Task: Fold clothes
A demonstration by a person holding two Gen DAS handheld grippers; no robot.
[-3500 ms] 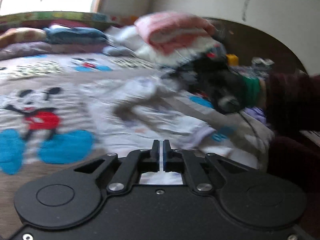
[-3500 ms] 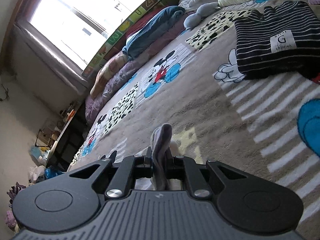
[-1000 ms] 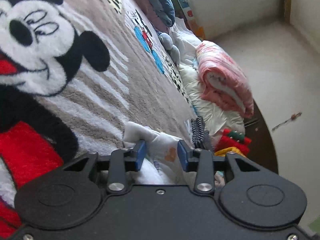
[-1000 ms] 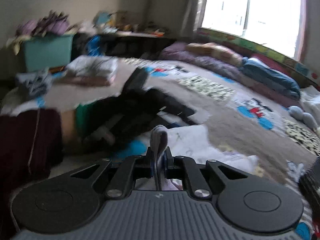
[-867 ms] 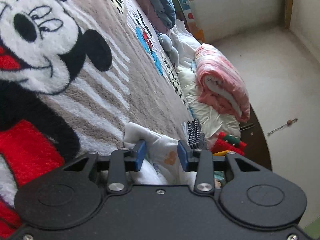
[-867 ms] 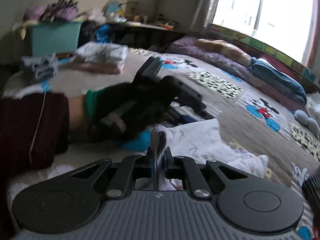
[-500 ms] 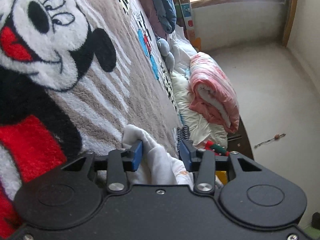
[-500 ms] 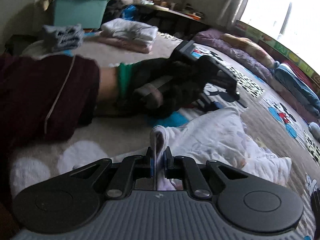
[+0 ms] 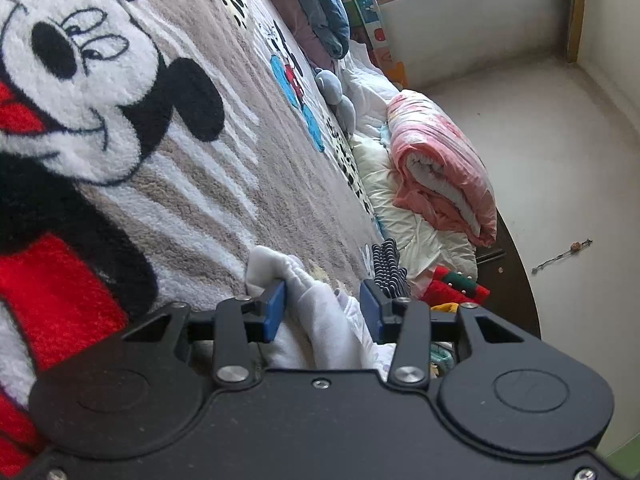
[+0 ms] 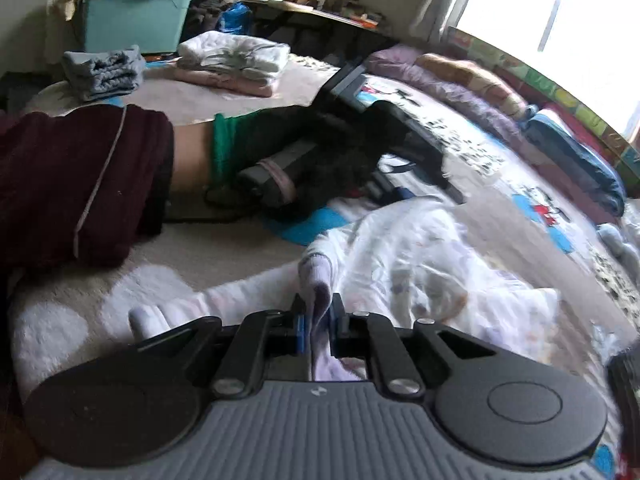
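Observation:
A white printed garment (image 10: 432, 264) lies crumpled on the Mickey Mouse blanket (image 9: 192, 184). My right gripper (image 10: 318, 322) is shut on a fold of the garment's edge. My left gripper (image 9: 322, 310) is open, its blue pads (image 9: 274, 312) on either side of another white fold of the garment (image 9: 316, 312), low over the blanket. In the right wrist view the left gripper (image 10: 404, 152) shows in a black-gloved hand at the garment's far side.
A folded striped black garment (image 9: 386, 266) lies beyond the white one. A rolled pink quilt (image 9: 440, 176) and white bedding lie at the bed head. Folded clothes (image 10: 232, 60), grey pile (image 10: 102, 70) and a teal bin (image 10: 132, 20) sit far left. Pillows line the window side.
My left gripper has stayed open around the white fold and tilted slightly. My right gripper, still shut on the garment, has swung so the gloved hand and garment look nearer.

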